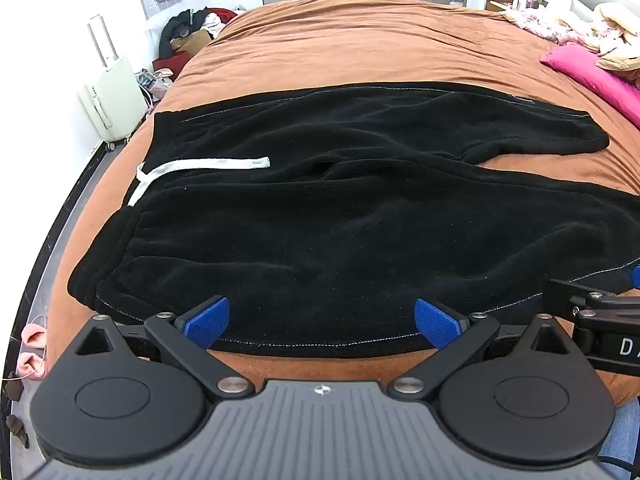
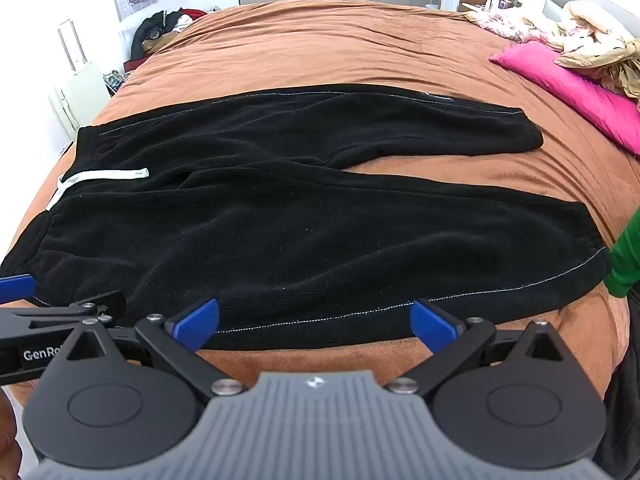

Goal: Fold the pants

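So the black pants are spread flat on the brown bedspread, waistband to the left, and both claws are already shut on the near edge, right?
Not quite. Both wrist views show the left claw and right claw open, blue pads spread wide over the near edge, gripping nothing. The rest holds: the black pants lie flat on the brown bedspread, waistband to the left.

Black fleece pants (image 1: pixel 320 216), spread flat and unfolded across a brown bed cover (image 1: pixel 360 48). Waistband to the left, with a white drawstring (image 1: pixel 200 166) lying loose over the dark fabric. Legs running rightward, parted in a narrow V from the crotch. Pale stitching along the outer seams. Near leg's edge close to the bed's front border.
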Motion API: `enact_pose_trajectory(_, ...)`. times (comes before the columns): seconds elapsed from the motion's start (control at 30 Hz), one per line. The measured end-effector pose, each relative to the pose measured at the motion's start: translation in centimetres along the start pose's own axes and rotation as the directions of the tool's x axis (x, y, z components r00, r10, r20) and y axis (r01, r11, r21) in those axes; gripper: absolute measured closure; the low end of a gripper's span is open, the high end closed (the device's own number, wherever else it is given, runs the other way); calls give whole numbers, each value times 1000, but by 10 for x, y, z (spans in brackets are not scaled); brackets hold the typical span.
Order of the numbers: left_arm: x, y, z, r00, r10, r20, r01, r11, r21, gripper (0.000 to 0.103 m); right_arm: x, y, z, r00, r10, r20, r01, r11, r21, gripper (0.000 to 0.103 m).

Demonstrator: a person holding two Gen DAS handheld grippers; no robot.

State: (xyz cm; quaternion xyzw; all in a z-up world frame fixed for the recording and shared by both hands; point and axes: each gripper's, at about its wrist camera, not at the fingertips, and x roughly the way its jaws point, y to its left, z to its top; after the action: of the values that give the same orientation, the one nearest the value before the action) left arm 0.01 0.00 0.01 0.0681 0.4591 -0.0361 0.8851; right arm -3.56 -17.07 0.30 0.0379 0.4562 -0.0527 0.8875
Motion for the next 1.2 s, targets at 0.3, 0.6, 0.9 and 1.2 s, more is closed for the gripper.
enact_pose_trajectory(0.3,0,2,-3,1000,-6,2,6,1000,5,0,0,-1,0,1000,2,-5,-2,1000,2,5)
enact_pose_trajectory(0.6,1,1,-1,1000,-4,4,4,1000,3,0,1,-1,1,1000,-4,-5,4,1000,4,5)
enact_pose_trajectory(0.9,-1,-1,-4,1000,-6,7,6,1000,13,0,0,-2,0,1000,-2,-5,3,1000,3,5)
enact_pose_trajectory(1.2,1,0,-1,1000,0,6,0,1000,8,0,-3,-2,0,1000,4,4,-4,1000,2,5)
